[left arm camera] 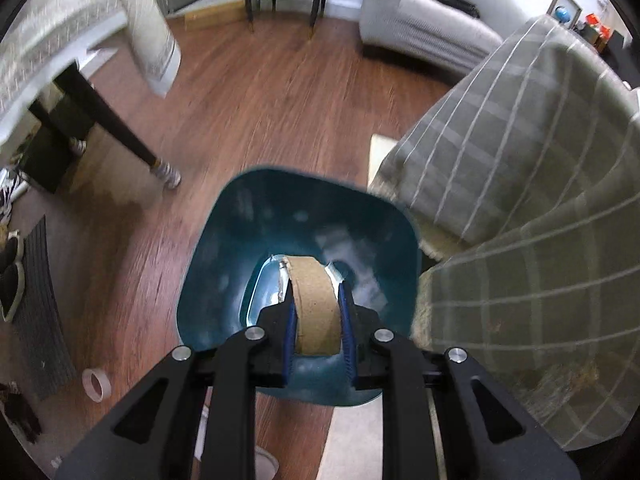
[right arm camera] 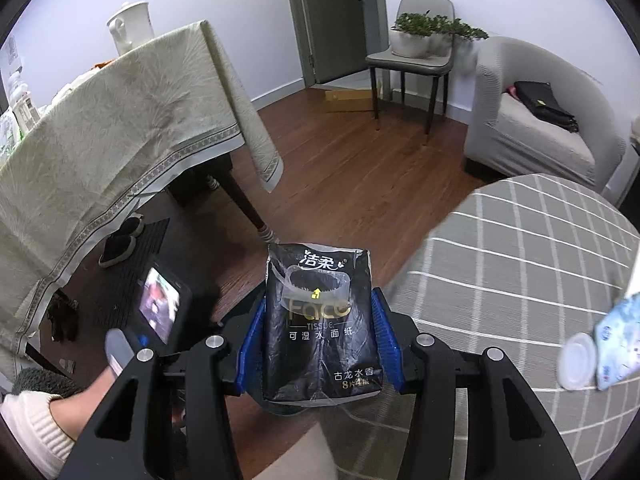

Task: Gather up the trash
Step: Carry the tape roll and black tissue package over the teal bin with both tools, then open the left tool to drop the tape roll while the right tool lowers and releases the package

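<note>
Teal bin at centre, brown cardboard roll inside; grey white-checked cloth at 3 o'clock. Black tissue pack (gold and white lettering); beige tablecloth at 10 o'clock.

- A wood-plank floor runs across the room.
- A pale patterned tablecloth drapes the counter on the left, with a white jug standing on it.
- Dark slippers lie on a mat under it.
- A grey chair by the door carries potted plants.
- A black bag lies on the light armchair.
- A grey checked cloth covers a round surface.
</note>
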`<state>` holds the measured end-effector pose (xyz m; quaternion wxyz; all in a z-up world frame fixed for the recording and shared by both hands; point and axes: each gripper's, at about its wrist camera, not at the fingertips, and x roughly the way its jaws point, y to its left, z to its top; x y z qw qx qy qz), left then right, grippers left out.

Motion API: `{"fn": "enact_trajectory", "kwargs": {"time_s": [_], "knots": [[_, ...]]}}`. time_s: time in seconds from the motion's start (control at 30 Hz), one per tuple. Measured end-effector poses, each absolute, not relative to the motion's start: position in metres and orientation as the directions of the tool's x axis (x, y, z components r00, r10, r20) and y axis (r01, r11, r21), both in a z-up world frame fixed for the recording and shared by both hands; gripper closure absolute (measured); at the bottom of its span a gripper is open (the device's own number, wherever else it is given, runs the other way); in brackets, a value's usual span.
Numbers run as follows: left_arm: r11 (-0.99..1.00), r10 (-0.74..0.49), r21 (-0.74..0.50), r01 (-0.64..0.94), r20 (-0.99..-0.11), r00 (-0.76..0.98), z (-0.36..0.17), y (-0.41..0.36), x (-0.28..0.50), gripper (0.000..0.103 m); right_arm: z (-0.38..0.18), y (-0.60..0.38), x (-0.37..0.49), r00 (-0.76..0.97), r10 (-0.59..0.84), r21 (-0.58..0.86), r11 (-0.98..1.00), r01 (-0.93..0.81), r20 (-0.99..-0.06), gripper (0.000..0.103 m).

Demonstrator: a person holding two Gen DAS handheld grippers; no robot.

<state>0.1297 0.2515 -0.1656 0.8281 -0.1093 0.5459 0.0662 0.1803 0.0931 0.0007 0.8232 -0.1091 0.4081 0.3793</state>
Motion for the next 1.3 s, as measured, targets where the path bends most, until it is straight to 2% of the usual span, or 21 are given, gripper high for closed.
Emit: {"fn": "enact_trajectory", "kwargs": {"time_s": [0.23, 0.47, 0.87, 1.1, 1.3], "knots": [[0.965, -0.041, -0.112, -0.236, -0.957, 0.288, -0.219, 0.265, 0.123, 0.082, -0.012, 0.119, 0.179, 0.350, 0.534, 0.137, 0.673, -0.727, -0.770, 0.052], [0.953, -0.104, -0.170, -0.251, -0.961, 0.256, -0.234, 0.273, 0.116, 0.078, -0.031, 0.144, 0.177, 0.320, 0.513, 0.128, 0.660, -0.740, -0.797, 0.052], [0.939, -0.099, -0.212, -0.271, -0.921, 0.378, -0.179, 0.298, 0.093, 0.044, -0.077, 0.183, 0.179, 0.285, 0.448, 0.108, 0.671, -0.734, -0.848, 0.053], [0.937, -0.043, -0.209, -0.279, -0.864, 0.501, -0.126, 0.317, 0.073, 0.035, -0.104, 0.198, 0.181, 0.258, 0.405, 0.100, 0.679, -0.727, -0.877, 0.053], [0.944, 0.012, -0.187, -0.273, -0.806, 0.592, -0.081, 0.323, 0.055, 0.034, -0.127, 0.209, 0.181, 0.224, 0.376, 0.105, 0.681, -0.724, -0.899, 0.053]]}}
